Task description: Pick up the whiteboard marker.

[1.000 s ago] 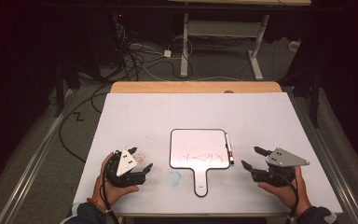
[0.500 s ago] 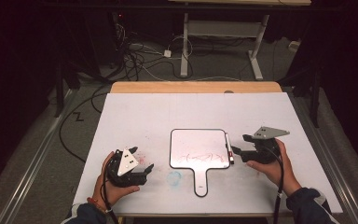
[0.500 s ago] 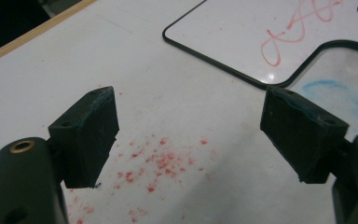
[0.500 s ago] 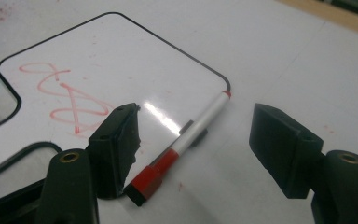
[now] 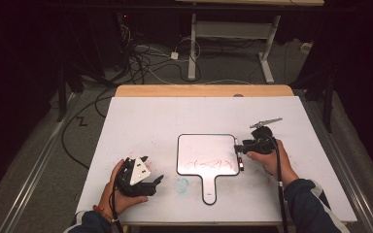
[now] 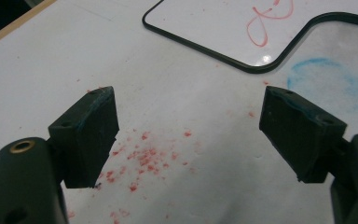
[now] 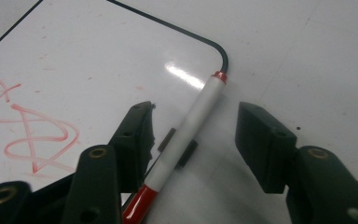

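The right tool [image 7: 193, 140], jaws just closing but still spread around the light, stiff, slippery marker [image 7: 182, 149], should pinch its white barrel mid-length; the left tool [image 6: 186, 140] gapes empty.

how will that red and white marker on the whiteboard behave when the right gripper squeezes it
The marker looks stiff, round and smooth, so it will probably roll or skid on the glossy whiteboard if nudged off-centre. It seems light, so the right gripper, whose jaws have just been closing around it without touching, should lift it easily.
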`<state>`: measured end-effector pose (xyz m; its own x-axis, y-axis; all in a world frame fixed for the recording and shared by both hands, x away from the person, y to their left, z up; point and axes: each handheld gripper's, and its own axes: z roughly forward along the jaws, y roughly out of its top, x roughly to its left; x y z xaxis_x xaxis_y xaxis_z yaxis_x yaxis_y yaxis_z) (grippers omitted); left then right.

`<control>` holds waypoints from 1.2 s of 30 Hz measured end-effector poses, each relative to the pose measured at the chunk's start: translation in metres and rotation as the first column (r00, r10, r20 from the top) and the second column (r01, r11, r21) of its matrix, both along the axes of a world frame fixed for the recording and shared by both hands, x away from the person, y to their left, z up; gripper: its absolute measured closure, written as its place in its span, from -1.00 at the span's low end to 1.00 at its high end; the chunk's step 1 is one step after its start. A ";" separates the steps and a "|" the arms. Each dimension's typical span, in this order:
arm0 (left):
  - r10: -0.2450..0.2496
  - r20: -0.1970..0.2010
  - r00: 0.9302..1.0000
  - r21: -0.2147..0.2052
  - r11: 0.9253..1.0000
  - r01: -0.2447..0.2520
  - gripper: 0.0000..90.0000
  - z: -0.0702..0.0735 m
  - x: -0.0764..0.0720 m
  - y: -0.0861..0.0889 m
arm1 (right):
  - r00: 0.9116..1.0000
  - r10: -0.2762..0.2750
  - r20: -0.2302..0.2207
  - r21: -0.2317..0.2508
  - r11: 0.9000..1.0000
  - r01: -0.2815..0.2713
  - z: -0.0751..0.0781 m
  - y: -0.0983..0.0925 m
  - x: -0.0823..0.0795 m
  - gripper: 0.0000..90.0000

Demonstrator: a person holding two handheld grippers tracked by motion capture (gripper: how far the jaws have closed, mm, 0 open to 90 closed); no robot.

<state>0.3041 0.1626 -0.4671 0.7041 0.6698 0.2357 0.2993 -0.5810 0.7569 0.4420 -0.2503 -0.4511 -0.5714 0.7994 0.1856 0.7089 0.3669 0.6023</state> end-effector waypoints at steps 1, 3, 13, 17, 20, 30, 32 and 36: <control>-0.003 0.001 1.000 0.002 1.000 0.003 -0.58 0.000 -0.001 0.000 | 1.000 0.000 0.000 0.000 1.000 0.000 0.000 0.000 0.000 0.11; -0.004 0.000 1.000 0.007 1.000 0.004 -0.58 0.000 -0.001 -0.001 | 1.000 -0.012 -0.020 0.013 1.000 0.013 -0.005 0.001 0.004 0.27; -0.018 -0.012 1.000 0.036 0.999 0.018 -0.58 -0.002 0.001 -0.006 | 1.000 -0.020 -0.022 0.084 0.996 0.022 -0.009 0.000 0.006 0.69; -0.023 -0.014 1.000 0.029 0.999 0.024 -0.58 -0.002 0.001 -0.008 | 1.000 -0.005 -0.001 0.080 0.997 0.005 -0.008 0.004 0.004 0.80; -0.022 -0.026 0.999 0.018 1.000 0.023 -0.58 -0.002 0.003 -0.009 | 1.000 0.000 0.010 0.071 0.997 0.000 -0.008 0.004 0.003 0.80; -0.026 -0.043 0.999 -0.138 0.990 0.020 -0.57 0.012 0.018 -0.018 | 0.990 0.023 0.138 0.099 0.994 -0.037 0.012 0.011 -0.014 0.81; -0.030 -0.048 0.998 -0.155 0.988 0.023 -0.56 0.014 0.021 -0.020 | 0.984 0.030 0.175 0.109 0.993 -0.049 0.018 0.015 -0.021 0.81; -0.061 -0.071 0.996 -0.244 0.969 0.042 -0.55 0.023 0.034 -0.039 | 0.970 0.046 0.239 0.144 0.986 -0.082 0.028 0.024 -0.033 0.81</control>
<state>0.3378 0.1234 -0.4440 0.7490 0.6624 0.0146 0.3371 -0.3999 0.8523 0.4087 -0.2264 -0.4235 -0.6624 0.7326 0.1567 0.5194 0.2984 0.8007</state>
